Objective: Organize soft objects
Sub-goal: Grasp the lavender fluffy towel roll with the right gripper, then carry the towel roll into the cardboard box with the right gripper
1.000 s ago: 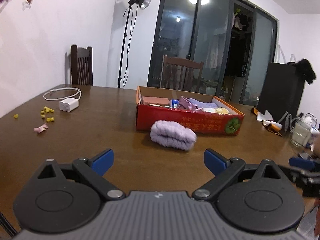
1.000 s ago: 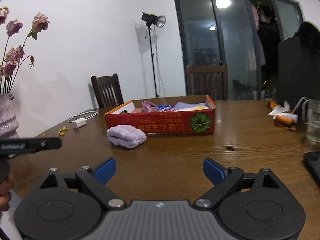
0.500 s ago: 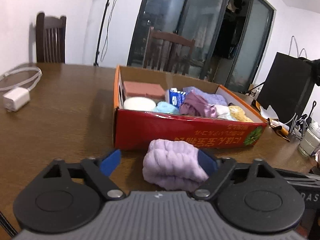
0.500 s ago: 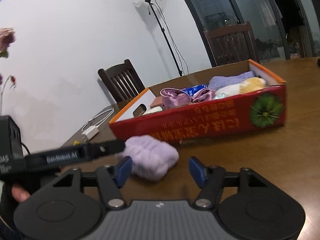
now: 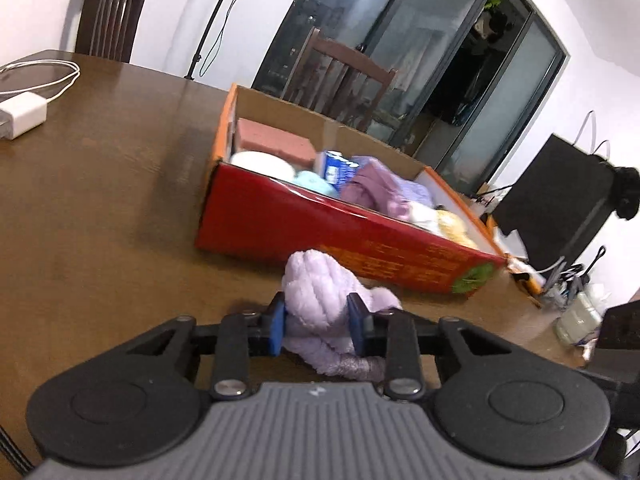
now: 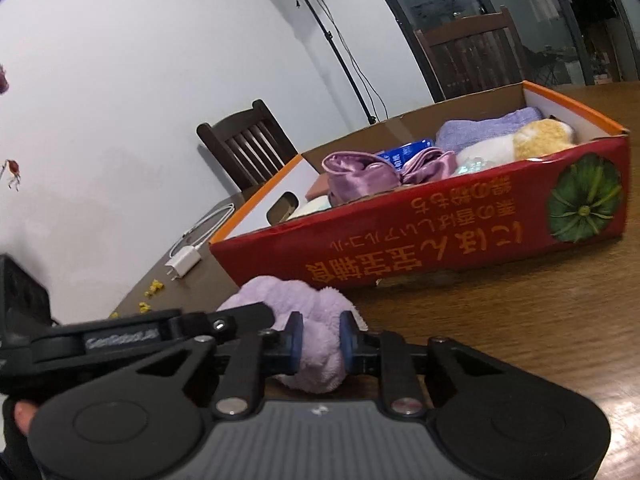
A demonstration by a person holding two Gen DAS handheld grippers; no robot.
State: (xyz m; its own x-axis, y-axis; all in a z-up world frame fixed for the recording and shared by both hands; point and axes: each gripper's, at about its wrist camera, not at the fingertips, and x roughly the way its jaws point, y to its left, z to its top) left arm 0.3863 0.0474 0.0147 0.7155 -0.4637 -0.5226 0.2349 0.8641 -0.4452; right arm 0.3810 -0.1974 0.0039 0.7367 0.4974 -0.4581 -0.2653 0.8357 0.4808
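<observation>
A fluffy lilac cloth (image 5: 316, 284) lies bunched on the brown table just in front of a red cardboard box (image 5: 280, 224). My left gripper (image 5: 316, 326) is closing its jaws, and the blue pads squeeze the cloth's left part between them. My right gripper (image 6: 321, 345) is also closing, its pads pinching the right part of the same lilac cloth (image 6: 280, 296). In the right wrist view one of the left gripper's black fingers (image 6: 240, 316) reaches in from the left. The red box (image 6: 440, 240) holds several soft items: purple satin, a lilac towel, a yellow and white plush.
A white charger with its cable (image 5: 22, 116) lies at the far left of the table, with yellow crumbs (image 6: 154, 288) near it. A glass jar (image 5: 576, 316) and clutter stand at the right. Wooden chairs (image 5: 108, 8) stand behind the table.
Both grippers moved forward to the lilac cloth, rolled, and went from wide open to pinching it from its two ends. The cloth now bunches up between the pads.
</observation>
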